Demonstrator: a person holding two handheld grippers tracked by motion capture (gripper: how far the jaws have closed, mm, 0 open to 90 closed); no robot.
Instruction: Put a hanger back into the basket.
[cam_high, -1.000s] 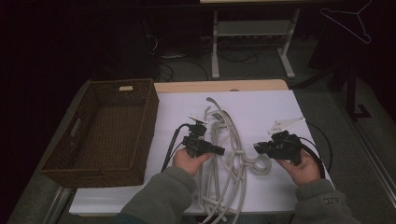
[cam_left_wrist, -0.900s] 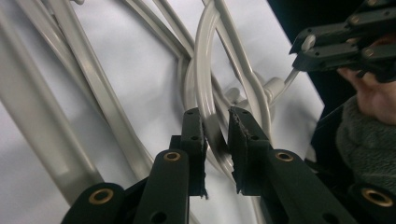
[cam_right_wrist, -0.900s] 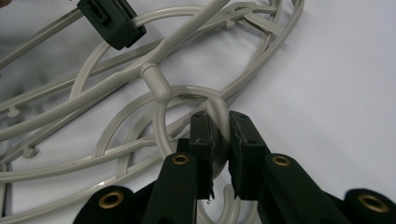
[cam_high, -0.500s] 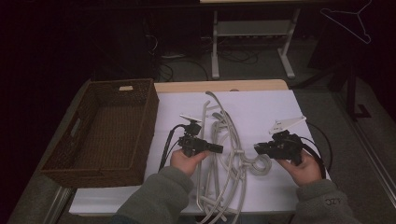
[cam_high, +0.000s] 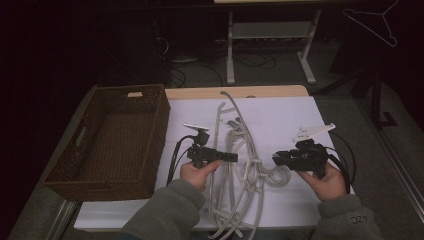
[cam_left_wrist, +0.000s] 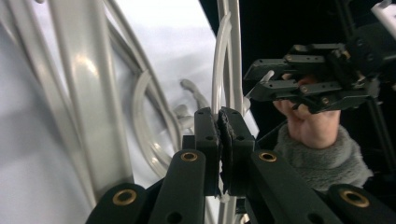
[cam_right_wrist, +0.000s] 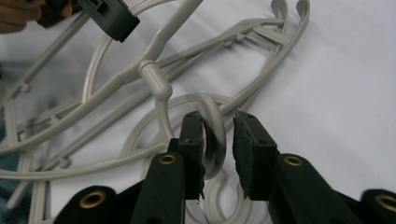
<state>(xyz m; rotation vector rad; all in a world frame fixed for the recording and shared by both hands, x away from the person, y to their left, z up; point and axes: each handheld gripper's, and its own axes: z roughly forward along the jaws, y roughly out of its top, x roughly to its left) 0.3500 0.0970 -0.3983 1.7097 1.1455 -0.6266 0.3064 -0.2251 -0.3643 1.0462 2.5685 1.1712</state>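
A tangle of pale grey plastic hangers lies in the middle of the white-covered table. My left gripper points right over the pile's left side; in the left gripper view its jaws are shut pad to pad, with hanger bars beyond them. My right gripper points left at the pile's right edge. In the right gripper view it stands open, the jaws straddling a curved hanger hook without pinching it. The left gripper's tip shows at the upper left there.
A dark wicker basket stands at the table's left, empty as far as I see. Bare white cover lies behind and right of the pile. Beyond the table are a metal stand, floor cables and a wire hanger hung in the dark.
The left hand and its gripper have drifted a little to the left. The right gripper has stayed at the hook.
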